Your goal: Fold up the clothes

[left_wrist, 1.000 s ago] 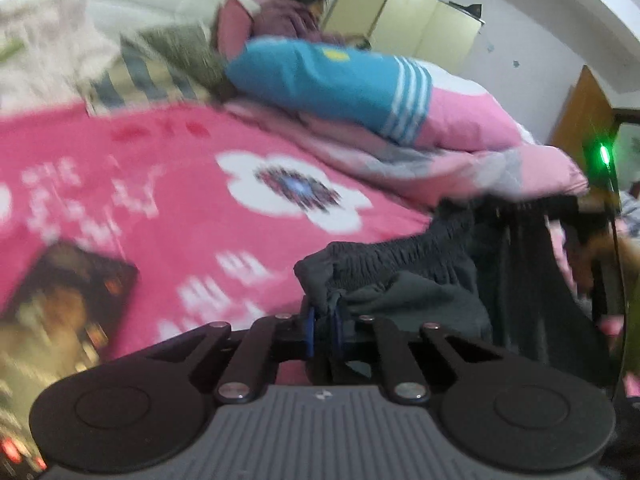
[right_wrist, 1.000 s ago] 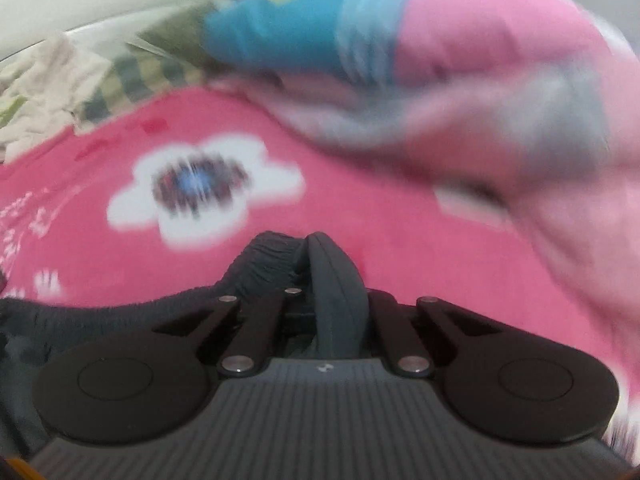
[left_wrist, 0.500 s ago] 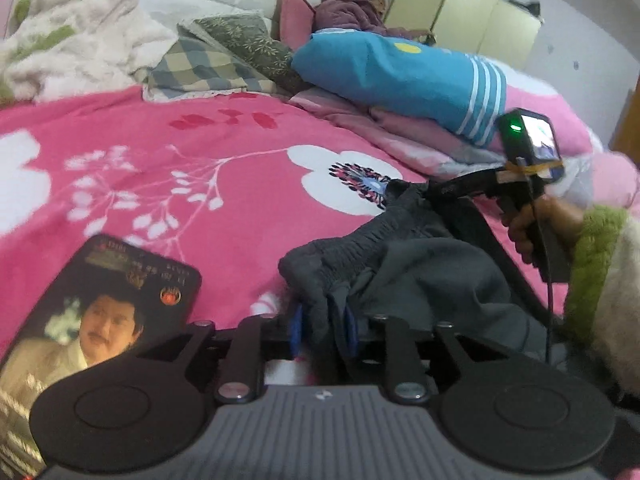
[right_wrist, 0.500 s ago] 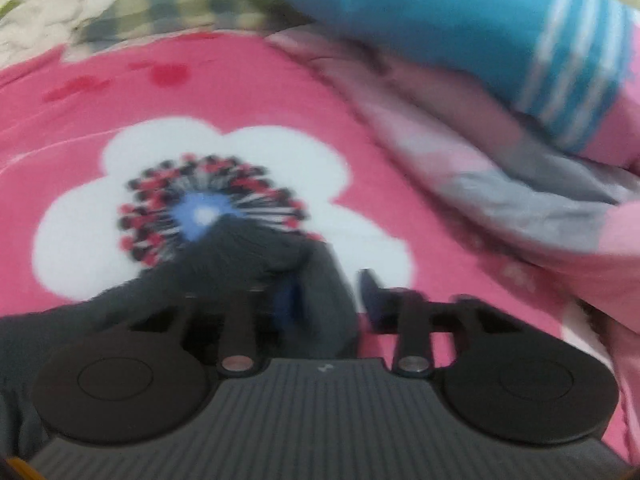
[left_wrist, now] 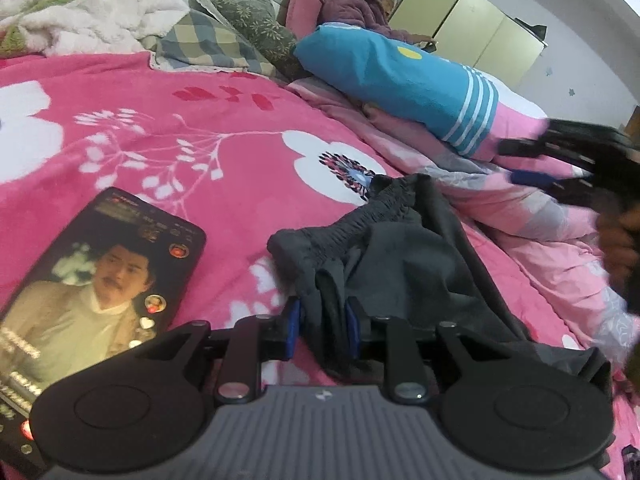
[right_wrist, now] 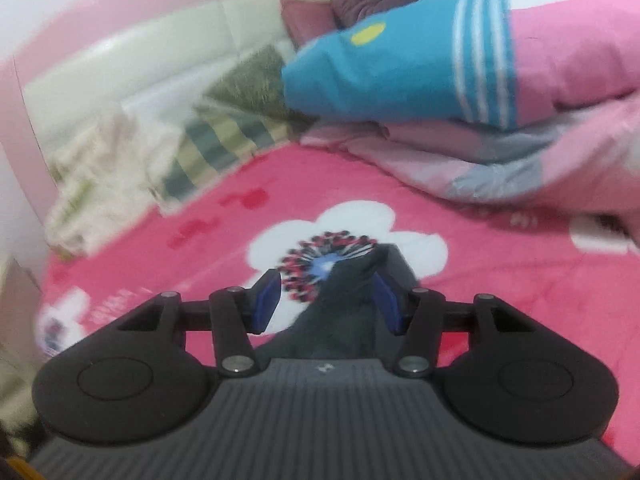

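Dark grey shorts (left_wrist: 404,252) with an elastic waistband lie bunched on the pink flowered bedspread (left_wrist: 160,136). My left gripper (left_wrist: 322,324) is shut on a fold of the shorts near the waistband. In the right wrist view my right gripper (right_wrist: 326,304) is open, its blue pads (right_wrist: 266,300) wide apart, with a peak of the shorts (right_wrist: 352,300) lying loose between them. The right gripper also shows in the left wrist view (left_wrist: 560,168), lifted above and to the right of the shorts.
A lit phone (left_wrist: 100,292) lies on the bedspread left of the shorts. A blue and pink rolled quilt (left_wrist: 404,80) runs along the right. Pillows (left_wrist: 224,36), a white blanket (left_wrist: 80,8) and a lying person (left_wrist: 360,4) are at the head.
My right gripper has opened, let go of the shorts and drawn back to the right. The shorts have dropped onto the bed. My left gripper keeps its hold.
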`<state>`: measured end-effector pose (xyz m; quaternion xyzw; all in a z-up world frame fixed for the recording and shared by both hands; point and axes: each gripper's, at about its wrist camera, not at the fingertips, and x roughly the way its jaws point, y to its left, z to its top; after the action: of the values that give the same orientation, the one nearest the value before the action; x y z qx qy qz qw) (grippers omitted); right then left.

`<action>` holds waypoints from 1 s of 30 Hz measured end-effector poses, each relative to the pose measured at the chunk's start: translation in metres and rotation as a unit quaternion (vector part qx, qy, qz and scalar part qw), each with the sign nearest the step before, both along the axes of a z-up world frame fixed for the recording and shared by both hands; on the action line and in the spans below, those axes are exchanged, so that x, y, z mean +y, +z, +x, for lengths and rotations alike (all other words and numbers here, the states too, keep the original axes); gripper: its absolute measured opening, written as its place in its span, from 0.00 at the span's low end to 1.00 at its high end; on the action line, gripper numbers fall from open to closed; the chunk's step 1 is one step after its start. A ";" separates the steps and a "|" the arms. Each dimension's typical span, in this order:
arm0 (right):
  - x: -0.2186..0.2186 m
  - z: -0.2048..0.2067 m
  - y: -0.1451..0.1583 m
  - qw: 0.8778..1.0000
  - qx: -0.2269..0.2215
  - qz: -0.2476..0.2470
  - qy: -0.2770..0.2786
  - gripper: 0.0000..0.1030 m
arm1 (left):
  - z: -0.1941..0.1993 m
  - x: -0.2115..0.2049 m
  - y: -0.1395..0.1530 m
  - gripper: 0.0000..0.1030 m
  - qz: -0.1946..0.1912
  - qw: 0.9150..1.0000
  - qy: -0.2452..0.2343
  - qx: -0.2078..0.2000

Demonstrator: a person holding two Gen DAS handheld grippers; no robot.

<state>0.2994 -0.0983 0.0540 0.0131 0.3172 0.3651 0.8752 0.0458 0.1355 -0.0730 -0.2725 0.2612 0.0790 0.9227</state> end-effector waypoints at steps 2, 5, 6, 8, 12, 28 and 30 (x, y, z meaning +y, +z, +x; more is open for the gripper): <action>-0.028 -0.023 0.012 1.000 -0.006 0.014 -0.025 0.49 | -0.007 -0.002 0.004 0.28 0.006 1.000 0.004 -0.004; -0.081 -0.057 0.025 0.997 -0.023 0.015 -0.073 0.49 | -0.015 -0.008 0.010 0.30 0.018 1.000 -0.005 -0.011; -0.101 -0.068 0.025 0.995 -0.022 0.014 -0.097 0.49 | -0.017 -0.012 0.013 0.30 0.024 1.000 -0.010 -0.013; -0.137 -0.086 0.019 0.990 -0.010 0.010 -0.141 0.56 | -0.021 -0.021 0.015 0.32 0.032 0.999 -0.025 -0.014; -0.197 -0.113 -0.011 0.977 0.038 0.000 -0.212 0.62 | -0.017 -0.048 0.018 0.39 0.075 0.993 -0.087 -0.007; -0.197 -0.127 -0.047 0.981 -0.030 -0.045 -0.186 0.01 | 0.010 -0.077 0.009 0.39 0.171 0.977 -0.120 0.048; -0.197 -0.149 -0.015 0.983 -0.058 -0.002 -0.175 0.01 | 0.009 -0.071 0.011 0.39 0.156 0.980 -0.114 0.050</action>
<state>0.1499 -0.2958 0.0386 0.0451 0.2595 0.2055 0.9426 0.0550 0.0643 -0.0623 -0.0888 0.3208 0.0263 0.9426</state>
